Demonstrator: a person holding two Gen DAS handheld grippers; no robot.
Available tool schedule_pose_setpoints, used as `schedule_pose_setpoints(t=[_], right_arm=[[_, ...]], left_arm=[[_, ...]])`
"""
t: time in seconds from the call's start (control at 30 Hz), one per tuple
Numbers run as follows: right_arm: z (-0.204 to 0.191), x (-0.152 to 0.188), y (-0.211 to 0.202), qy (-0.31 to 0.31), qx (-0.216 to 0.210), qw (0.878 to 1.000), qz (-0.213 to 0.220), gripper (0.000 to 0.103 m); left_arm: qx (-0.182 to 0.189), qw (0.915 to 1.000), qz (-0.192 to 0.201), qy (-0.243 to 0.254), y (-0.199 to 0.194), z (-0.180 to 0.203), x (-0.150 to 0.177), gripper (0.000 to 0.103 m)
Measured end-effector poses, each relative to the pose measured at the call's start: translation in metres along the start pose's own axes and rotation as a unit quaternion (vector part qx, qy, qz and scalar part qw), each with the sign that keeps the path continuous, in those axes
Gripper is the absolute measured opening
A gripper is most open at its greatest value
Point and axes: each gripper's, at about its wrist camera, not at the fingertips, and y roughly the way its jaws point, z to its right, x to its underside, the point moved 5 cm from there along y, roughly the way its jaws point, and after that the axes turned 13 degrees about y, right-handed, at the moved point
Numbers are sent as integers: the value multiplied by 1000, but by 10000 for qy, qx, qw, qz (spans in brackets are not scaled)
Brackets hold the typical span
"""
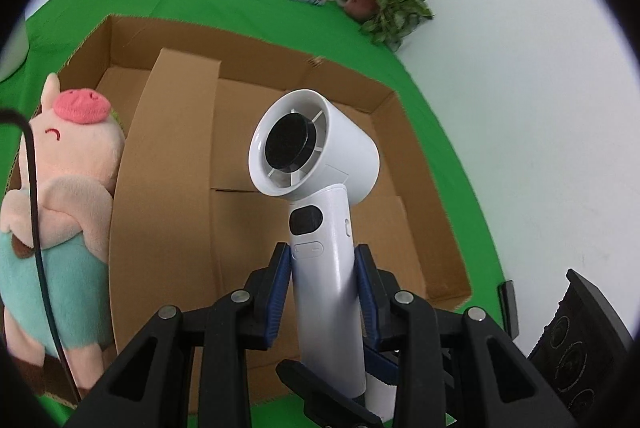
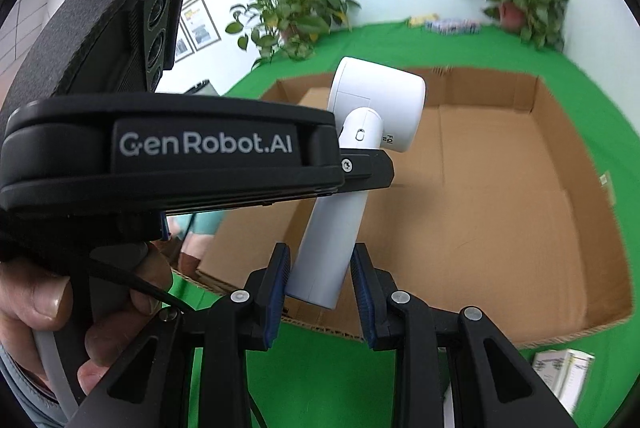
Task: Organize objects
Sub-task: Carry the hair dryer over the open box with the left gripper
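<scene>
Handle of the white plastic handheld fan (image 1: 320, 228) is pinched by the left gripper (image 1: 323, 264) above the brown cardboard box (image 1: 256, 100); the right gripper (image 2: 320, 268) fingers are spread around the handle end.

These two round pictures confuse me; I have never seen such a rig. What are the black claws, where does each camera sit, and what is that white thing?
No robot here: a person holds a two-finger gripper in each hand, with a fisheye camera on each looking along its fingers, hence the round, bent pictures.

In the left wrist view, the left gripper is shut on the handle of a white handheld fan. In the right wrist view, the right gripper has its blue pads either side of the handle's lower end; one seems to touch it, and whether it grips I cannot tell. The big black body there is the left gripper, in the person's hand.

Behind lies an open cardboard box on a green cloth, with a plush pig at the box's left side.
</scene>
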Motion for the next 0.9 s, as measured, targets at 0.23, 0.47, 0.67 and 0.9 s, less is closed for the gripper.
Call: schedule_pose_setpoints(t=[0.23,0.47,0.67,0.9], right_arm=[[8,-10,38,216,-249,9989,-347,29],[14,-4,49,375,-408,9970,-544,28],[19,0,53,390,-239,9970,-624,27],[32,-1,68,514,6,9957,-769,25]], left_arm=[[-289,9989,-346,-103,23,-15,-3,32],[-514,9966,-642,-70,28,-17,-5,33],[-547,9959,-712,-92,16,-13,-6,33],[-641,9965,-526,115,-17,-10,-5,33]])
